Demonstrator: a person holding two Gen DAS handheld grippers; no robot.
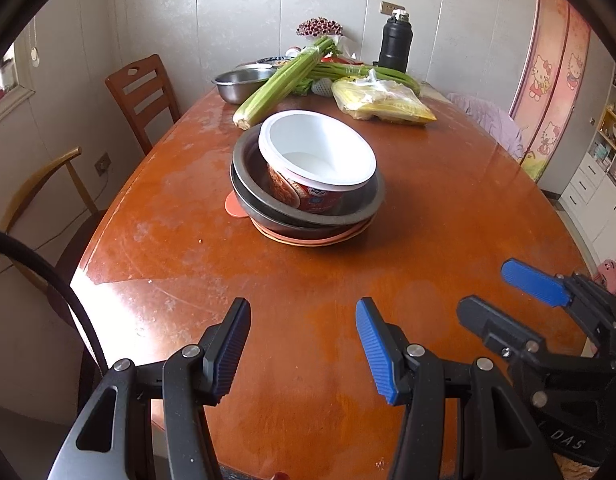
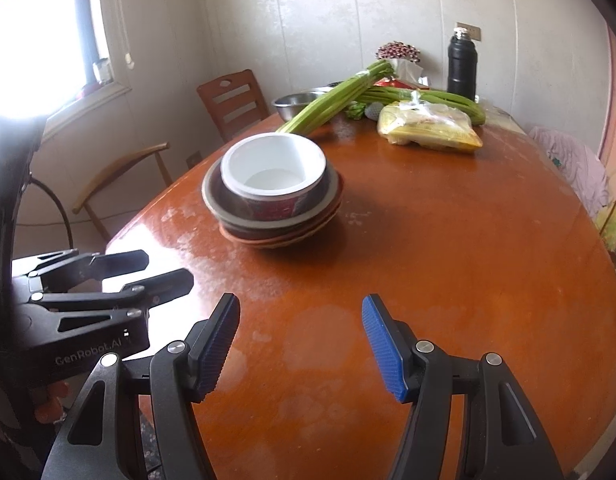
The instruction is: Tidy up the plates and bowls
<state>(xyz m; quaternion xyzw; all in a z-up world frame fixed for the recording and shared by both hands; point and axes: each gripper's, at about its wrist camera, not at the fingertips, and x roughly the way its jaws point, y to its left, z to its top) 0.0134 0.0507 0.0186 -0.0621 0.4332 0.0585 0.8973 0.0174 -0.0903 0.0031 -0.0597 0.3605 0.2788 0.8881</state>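
The stack of dishes stands near the middle of the counter [image 1: 448, 208], mouth side up. At the bottom lie flat orange plates [image 1: 320, 240], on them two dark bowls [image 1: 308, 216] nested one in other, and on top a white cup [image 1: 318, 152] w/ red print on its side. The cup does not sit straight: it leans toward the near-left, so its opening is tipped up a bit to the far-right. It rests inside the upper bowl, touching the rim.

Behind the stack, at the far end, are celery [image 1: 283, 80], a steel bowl [image 1: 239, 82], a yellow bag [image 1: 382, 100] and a black flask [image 1: 395, 42], all well apart from the stack.

Both claws hover low over the near edge of the counter, side by side, pointing fwd toward the stack but not close to it. The left claw [image 1: 303, 352] has its jaws spread wide, nothing between them. The right claw [image 2: 301, 354] is the same, spread wide & empty. In the right view the left one shows at the left side, level w/ the counter.
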